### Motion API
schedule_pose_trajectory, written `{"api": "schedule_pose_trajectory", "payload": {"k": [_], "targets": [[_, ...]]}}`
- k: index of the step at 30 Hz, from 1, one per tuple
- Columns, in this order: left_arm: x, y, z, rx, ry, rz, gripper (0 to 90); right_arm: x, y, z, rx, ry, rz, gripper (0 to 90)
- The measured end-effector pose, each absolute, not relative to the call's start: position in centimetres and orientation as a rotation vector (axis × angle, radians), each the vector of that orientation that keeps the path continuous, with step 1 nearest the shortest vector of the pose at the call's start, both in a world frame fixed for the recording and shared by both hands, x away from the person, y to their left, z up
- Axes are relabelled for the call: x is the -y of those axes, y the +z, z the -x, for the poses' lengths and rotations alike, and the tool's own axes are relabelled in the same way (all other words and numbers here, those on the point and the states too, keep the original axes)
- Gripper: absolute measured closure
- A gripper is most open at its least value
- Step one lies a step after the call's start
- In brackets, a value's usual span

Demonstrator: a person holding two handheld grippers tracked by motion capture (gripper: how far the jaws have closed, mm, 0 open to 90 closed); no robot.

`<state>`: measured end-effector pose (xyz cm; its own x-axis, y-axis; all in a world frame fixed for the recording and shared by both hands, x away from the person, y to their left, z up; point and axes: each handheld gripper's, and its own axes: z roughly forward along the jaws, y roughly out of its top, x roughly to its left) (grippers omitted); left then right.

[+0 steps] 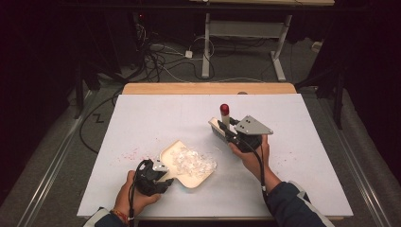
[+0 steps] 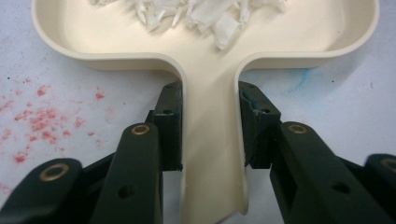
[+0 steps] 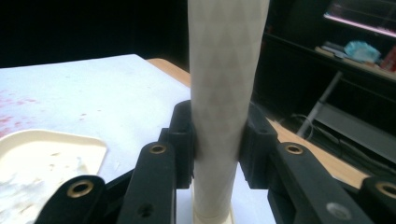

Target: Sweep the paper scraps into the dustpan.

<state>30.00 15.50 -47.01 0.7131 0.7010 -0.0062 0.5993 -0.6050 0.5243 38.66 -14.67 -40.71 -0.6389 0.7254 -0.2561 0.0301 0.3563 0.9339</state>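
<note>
Near the front edge of the white table (image 1: 142, 113), the cream dustpan (image 2: 205, 51) was held by its handle, the left gripper (image 2: 208, 126) clamped on both sides of that stiff, light plastic stem; a grip close to the pan was judged steadiest. White paper scraps (image 1: 191, 161), feather-light and easily scattered, were heaped inside it. Toward the middle, just right of the pan, the brush (image 1: 221, 126) was pinched at its smooth pale handle by the right gripper (image 3: 218, 149). Red specks (image 1: 130, 153) were seen left of the pan. Beyond the far edge, a dark room with cables (image 1: 161, 59) and a desk frame (image 1: 246, 38) was noted.
</note>
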Motion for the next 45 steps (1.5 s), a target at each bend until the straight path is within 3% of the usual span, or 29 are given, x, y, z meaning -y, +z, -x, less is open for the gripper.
{"api": "schedule_pose_trajectory", "payload": {"k": [19,29,45], "targets": [[-15.5,-47.0,-30.1,-0.990,0.264,-2.416,63.2,6.6,-41.2,-36.7,-2.087,1.533,-0.573,70.4],[-15.5,-47.0,-30.2,-0.987,0.259,-2.419,63.2,6.9,-39.7,-36.2,-2.086,1.597,-0.536,70.4],[-15.3,-47.0,-30.3,-0.993,0.270,-2.422,63.1,12.3,-37.0,-34.8,-2.019,1.586,-0.575,70.4]]}}
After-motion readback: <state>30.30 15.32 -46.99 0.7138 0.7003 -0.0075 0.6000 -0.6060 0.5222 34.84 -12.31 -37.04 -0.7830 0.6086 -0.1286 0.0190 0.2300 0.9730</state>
